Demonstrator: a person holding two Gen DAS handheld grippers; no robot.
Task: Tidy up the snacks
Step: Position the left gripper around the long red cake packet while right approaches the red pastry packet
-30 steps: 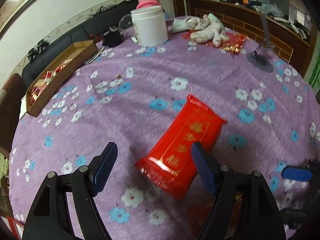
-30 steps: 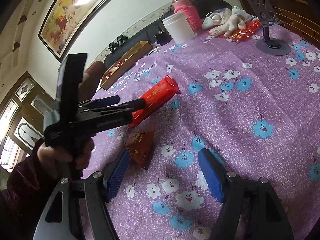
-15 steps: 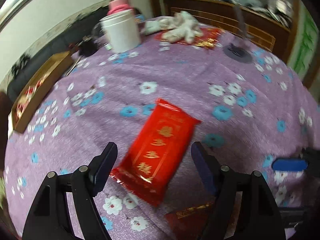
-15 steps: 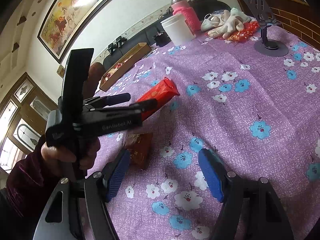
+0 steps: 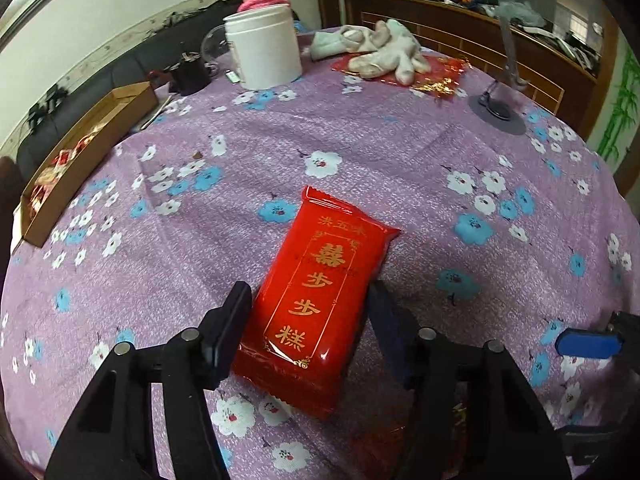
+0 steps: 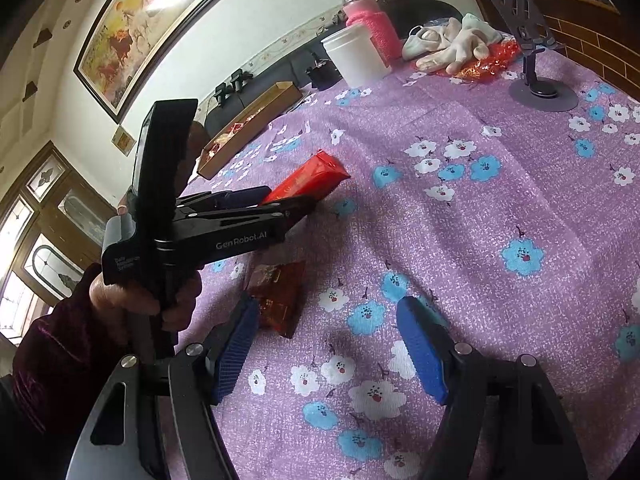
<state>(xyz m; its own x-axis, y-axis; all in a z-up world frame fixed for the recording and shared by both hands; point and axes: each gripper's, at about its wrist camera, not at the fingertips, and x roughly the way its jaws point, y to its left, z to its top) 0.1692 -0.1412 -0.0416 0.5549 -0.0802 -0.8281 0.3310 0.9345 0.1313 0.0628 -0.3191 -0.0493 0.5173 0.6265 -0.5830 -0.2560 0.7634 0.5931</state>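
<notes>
Left tongs (image 5: 308,320) closing about the red snack packet (image 5: 320,296) on the desk (image 5: 400,152); pads meet its sides (packet's gold lettering legible in left view only); right view alone shows a darker packet (image 6: 278,298) just beside the right tongs (image 6: 328,344), jaws apart, empty; cardboard box (image 5: 86,152) well apart; white tub (image 5: 264,52) beyond.

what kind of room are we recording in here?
Most likely a home living or dining room. A round table under a purple flowered tablecloth holds a pink thermos and a cardboard box of snacks; a framed painting hangs on the wall above a dark sofa.
</notes>
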